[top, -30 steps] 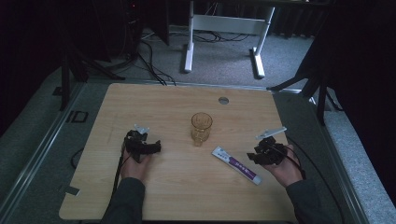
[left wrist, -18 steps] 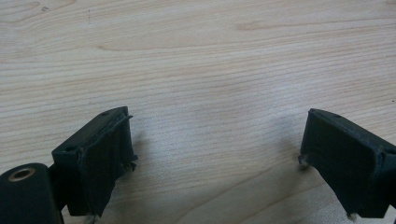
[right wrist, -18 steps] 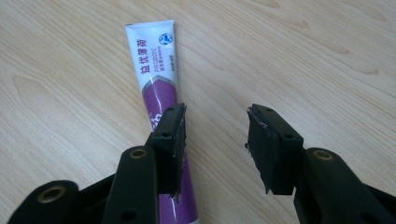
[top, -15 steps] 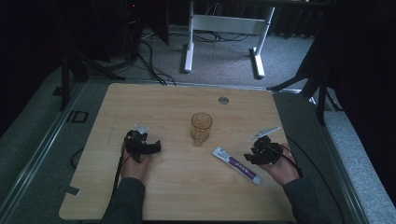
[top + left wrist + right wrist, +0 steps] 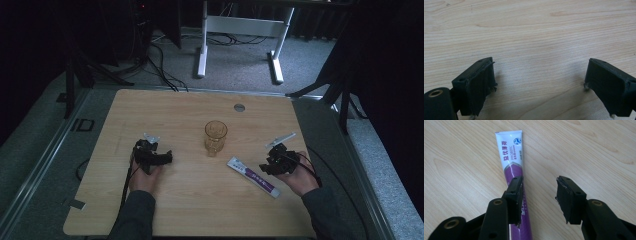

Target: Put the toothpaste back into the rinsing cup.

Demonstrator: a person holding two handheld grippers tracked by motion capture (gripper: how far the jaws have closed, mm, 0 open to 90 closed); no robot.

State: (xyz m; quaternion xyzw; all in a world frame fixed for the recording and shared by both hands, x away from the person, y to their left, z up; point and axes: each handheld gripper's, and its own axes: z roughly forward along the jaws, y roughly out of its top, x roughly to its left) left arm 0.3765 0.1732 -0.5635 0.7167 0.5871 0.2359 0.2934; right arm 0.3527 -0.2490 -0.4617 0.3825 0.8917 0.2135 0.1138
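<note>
The right gripper [image 5: 539, 195] — jaws apart, holding nothing — hangs over the toothpaste tube [image 5: 512, 157], one jaw overlapping it.

From above we look forward and down on the whole table [image 5: 190, 210]. Both gripper views sit close over its wood; the right one shares the toothpaste tube [image 5: 512, 152].

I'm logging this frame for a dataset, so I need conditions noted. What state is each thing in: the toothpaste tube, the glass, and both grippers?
Toothpaste tube: lying flat on the table, not gripped; one jaw of the right gripper sits over it.
Glass: standing upright, looks empty, untouched.
Left gripper: open, jaws wide apart over bare wood, holding nothing.
Right gripper: open, holding nothing, at the tube.
Table: wooden top.
</note>
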